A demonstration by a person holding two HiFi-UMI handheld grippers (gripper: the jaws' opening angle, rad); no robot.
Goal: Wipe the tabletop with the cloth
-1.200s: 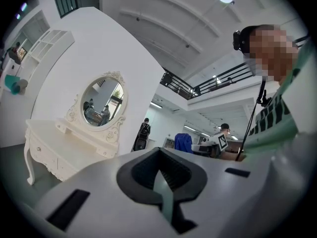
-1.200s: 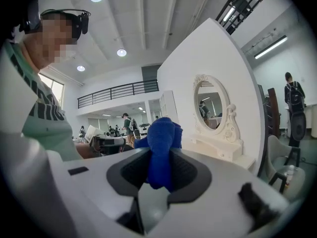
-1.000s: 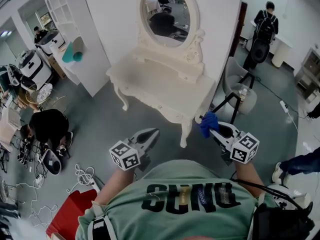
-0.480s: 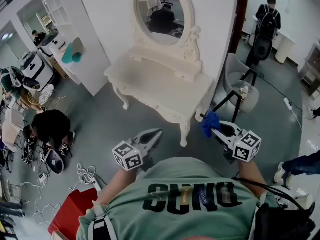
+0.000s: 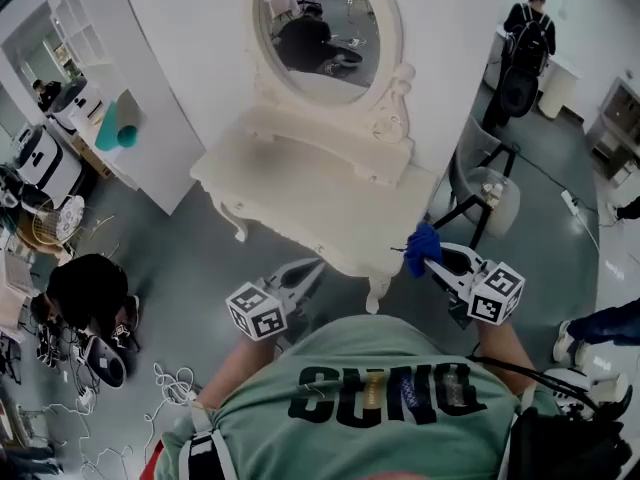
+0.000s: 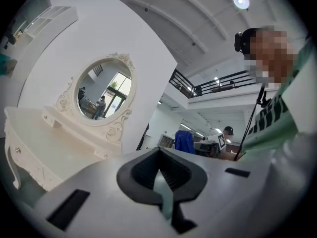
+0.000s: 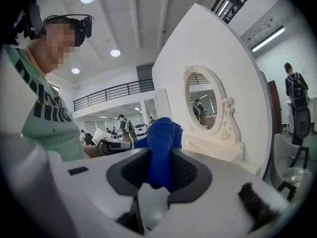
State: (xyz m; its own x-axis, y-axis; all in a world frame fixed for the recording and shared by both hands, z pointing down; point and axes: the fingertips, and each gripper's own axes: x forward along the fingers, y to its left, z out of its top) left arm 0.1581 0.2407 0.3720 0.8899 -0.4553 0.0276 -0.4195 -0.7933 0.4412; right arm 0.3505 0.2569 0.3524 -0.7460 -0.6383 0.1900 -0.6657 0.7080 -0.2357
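A white dressing table [image 5: 300,193] with an oval mirror [image 5: 315,28] stands against the white wall, its top bare. My right gripper [image 5: 425,253] is shut on a bunched blue cloth [image 5: 421,246], held in the air just off the table's front right corner. In the right gripper view the blue cloth [image 7: 162,148] sticks up from between the closed jaws. My left gripper [image 5: 305,270] hovers at the table's front edge, jaws closed with nothing between them; the left gripper view shows the table [image 6: 39,143] to its left.
A tripod [image 5: 480,203] and a grey chair [image 5: 480,173] stand right of the table. A person crouches at the left [image 5: 85,288] among cables. A white shelf unit [image 5: 90,88] stands at the left. Another person [image 5: 525,38] stands far right.
The view has moved closer to the dressing table; both grippers now sit nearer its front edge. The cloth stays clamped in the right gripper.
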